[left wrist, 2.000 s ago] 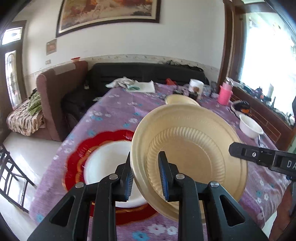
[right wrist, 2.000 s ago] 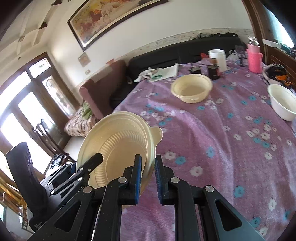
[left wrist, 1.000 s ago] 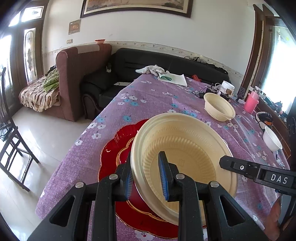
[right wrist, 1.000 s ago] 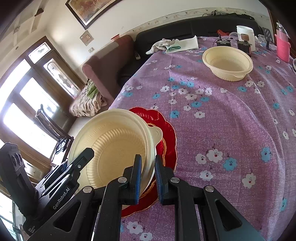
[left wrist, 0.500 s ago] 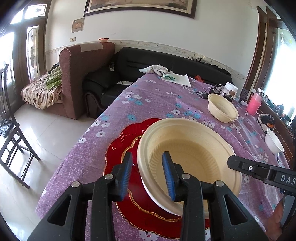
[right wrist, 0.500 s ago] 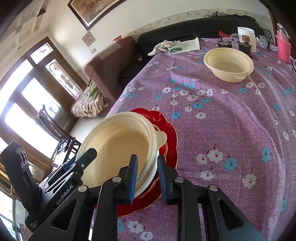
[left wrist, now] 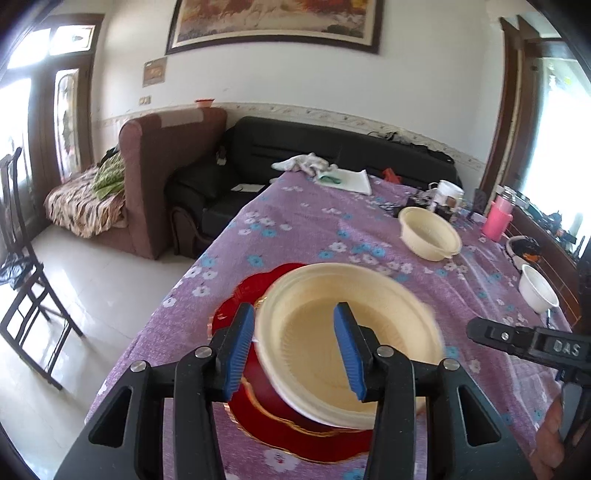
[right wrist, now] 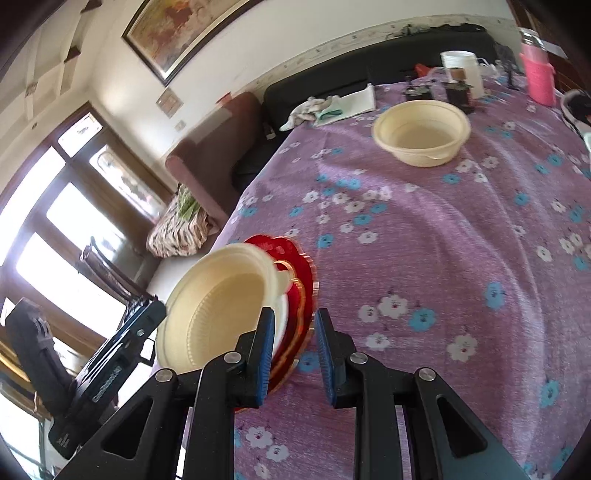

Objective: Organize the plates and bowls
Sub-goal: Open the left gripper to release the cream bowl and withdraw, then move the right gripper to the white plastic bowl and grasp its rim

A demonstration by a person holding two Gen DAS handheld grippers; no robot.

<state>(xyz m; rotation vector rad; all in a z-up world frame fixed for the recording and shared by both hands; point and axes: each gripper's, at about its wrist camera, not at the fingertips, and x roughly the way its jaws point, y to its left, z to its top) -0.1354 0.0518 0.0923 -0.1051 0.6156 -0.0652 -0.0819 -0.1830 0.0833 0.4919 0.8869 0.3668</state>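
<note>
- Living-room setting in the left wrist view: a purple flowered tablecloth (left wrist: pixel 303 221) covers a long table, with a brown armchair (left wrist: pixel 162 173) and a black sofa (left wrist: pixel 295 155) behind it and a framed painting (left wrist: pixel 273 22) on the white wall.
- Near the table's front edge lies a red scalloped plate (left wrist: pixel 236 295); a large cream bowl (left wrist: pixel 347 332) sits on top of it, with a thin white rim showing under the bowl.
- Left gripper (left wrist: pixel 297 347) has its blue-padded fingers spread wide apart, one outside the bowl's left rim and one over its inside, clamping nothing.
- Farther back stand a second cream bowl (left wrist: pixel 430 232), a pink bottle (left wrist: pixel 496 218) and a small white bowl (left wrist: pixel 537 290) near the right edge.
- Right gripper's black tip (left wrist: pixel 524 341) reaches in from the right, just beside the large bowl.
- Same table in the right wrist view: the large cream bowl (right wrist: pixel 218 306) rests on the red plate (right wrist: pixel 299 269) at the left edge, slightly blurred.
- Right gripper (right wrist: pixel 295 354) has its fingers apart, with the stack's near rim showing between them, and is not closed on it.
- Second cream bowl (right wrist: pixel 421 131) stands well apart, farther up the cloth; the pink bottle (right wrist: pixel 537 75) is beyond it.
- Left gripper's black body (right wrist: pixel 92 373) shows at lower left, beside the large bowl.
</note>
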